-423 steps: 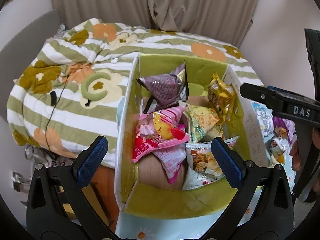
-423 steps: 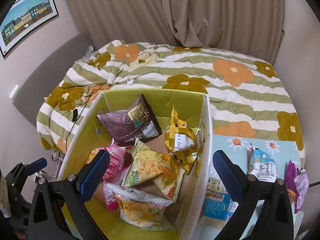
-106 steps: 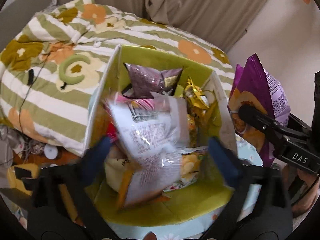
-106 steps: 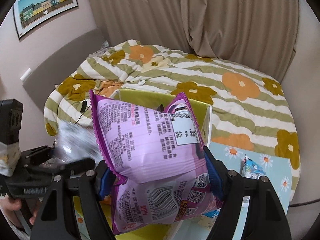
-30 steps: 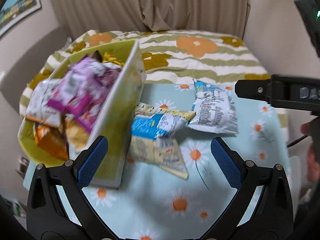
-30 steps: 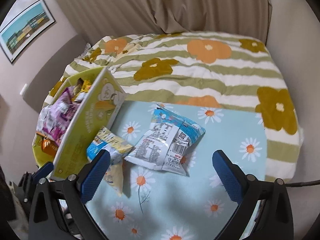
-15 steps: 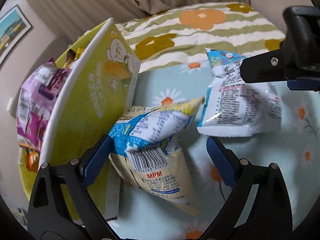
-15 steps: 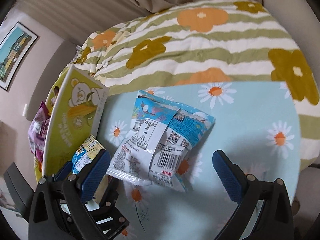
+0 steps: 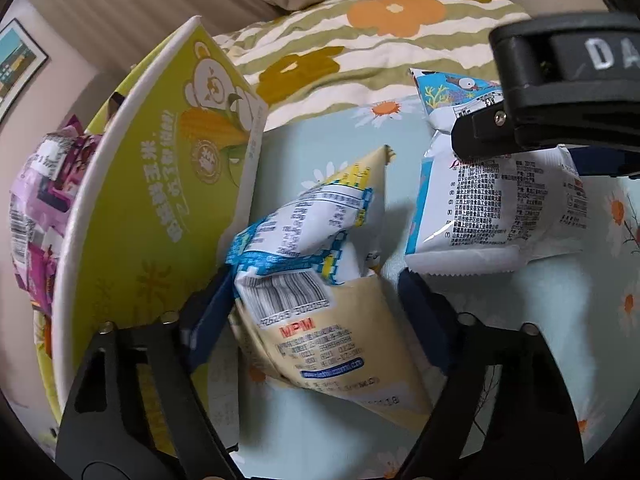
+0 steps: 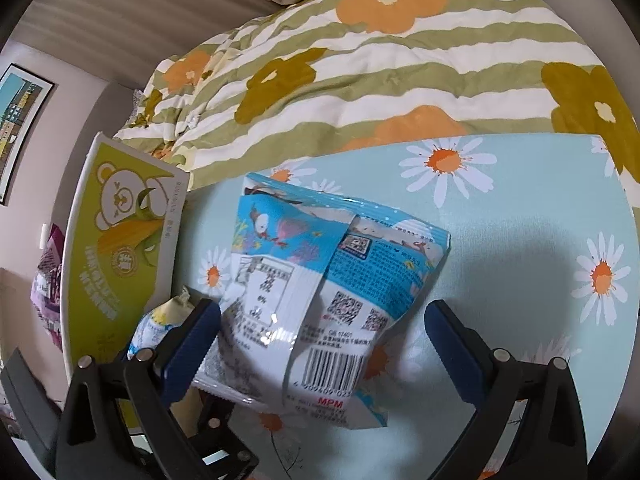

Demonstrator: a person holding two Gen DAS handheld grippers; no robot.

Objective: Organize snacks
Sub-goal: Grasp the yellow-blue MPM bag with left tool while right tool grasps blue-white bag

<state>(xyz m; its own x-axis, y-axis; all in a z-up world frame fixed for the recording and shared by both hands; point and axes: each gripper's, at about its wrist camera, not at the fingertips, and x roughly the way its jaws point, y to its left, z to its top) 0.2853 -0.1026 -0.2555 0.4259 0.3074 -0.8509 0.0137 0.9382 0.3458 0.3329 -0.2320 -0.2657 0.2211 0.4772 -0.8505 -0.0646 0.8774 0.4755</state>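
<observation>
So my left gripper [image 9: 316, 308] has its blue pads on both sides of a yellow and blue snack bag [image 9: 320, 276]; the left pad touches the bag, but I cannot tell if the right pad does, so I cannot say it is squeezed. The bag is puffy and crinkled, with a blue checked band, a black barcode and red letters on a pale yellow back. It lies on the daisy tablecloth [image 9: 560, 300], just beside the green box [image 9: 152, 216], which is at 9 o'clock from it.

My right gripper [image 10: 324, 336] is wide apart around a blue and white snack bag [image 10: 320, 292]. The left pad is touching the bag's edge and the right pad is off to the side, not touching. This bag lies flat on the tablecloth, back side up, with a bright blue top that has a little bird drawing, white below, square codes and a barcode. From my left camera it sits at 2 o'clock, close to the yellow bag.

The green box has a white bear and corn drawn on its side. Purple snack bags [image 9: 36, 208] poke out of it at 9 o'clock. A striped flower blanket [image 10: 380, 64] is at 12 o'clock behind the table
</observation>
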